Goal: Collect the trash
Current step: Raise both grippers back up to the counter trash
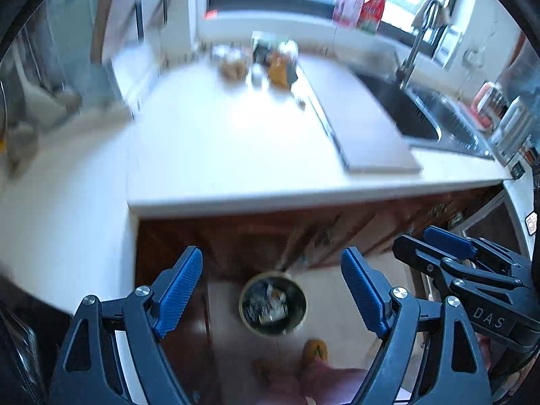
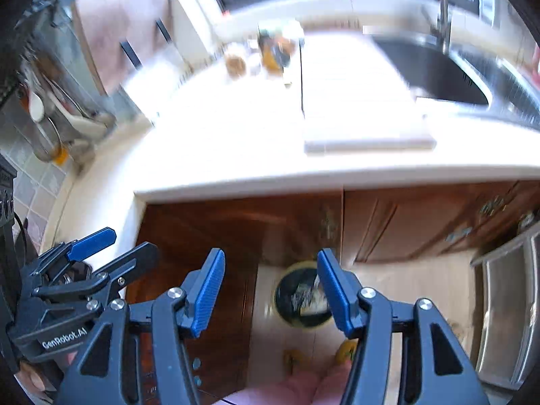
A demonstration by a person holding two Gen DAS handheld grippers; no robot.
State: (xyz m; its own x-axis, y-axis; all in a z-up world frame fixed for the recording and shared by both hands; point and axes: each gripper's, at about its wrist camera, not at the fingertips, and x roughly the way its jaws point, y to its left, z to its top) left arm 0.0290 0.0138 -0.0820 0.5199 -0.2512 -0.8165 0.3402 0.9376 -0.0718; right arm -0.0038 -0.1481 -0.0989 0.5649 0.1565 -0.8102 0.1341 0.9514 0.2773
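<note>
A round trash bin [image 1: 273, 305] stands on the floor below the counter edge, with crumpled wrappers inside; it also shows in the right wrist view [image 2: 300, 300]. My left gripper [image 1: 271, 290] is open and empty, held high above the bin. My right gripper [image 2: 270, 290] is open and empty, also above the bin. Each gripper shows at the edge of the other's view. On the white counter [image 1: 219, 141] far back lies a blurred cluster of small items, one orange [image 1: 278, 71], also seen in the right wrist view [image 2: 270, 54].
A pale cutting board [image 1: 364, 125] lies on the counter beside a steel sink [image 1: 425, 114] with a tap. Brown cabinet doors [image 2: 422, 222] run below the counter. Red bottles [image 1: 371, 3] stand on the windowsill. Utensils [image 2: 50, 114] hang at left. My feet in yellow slippers [image 2: 344, 351] are on the floor.
</note>
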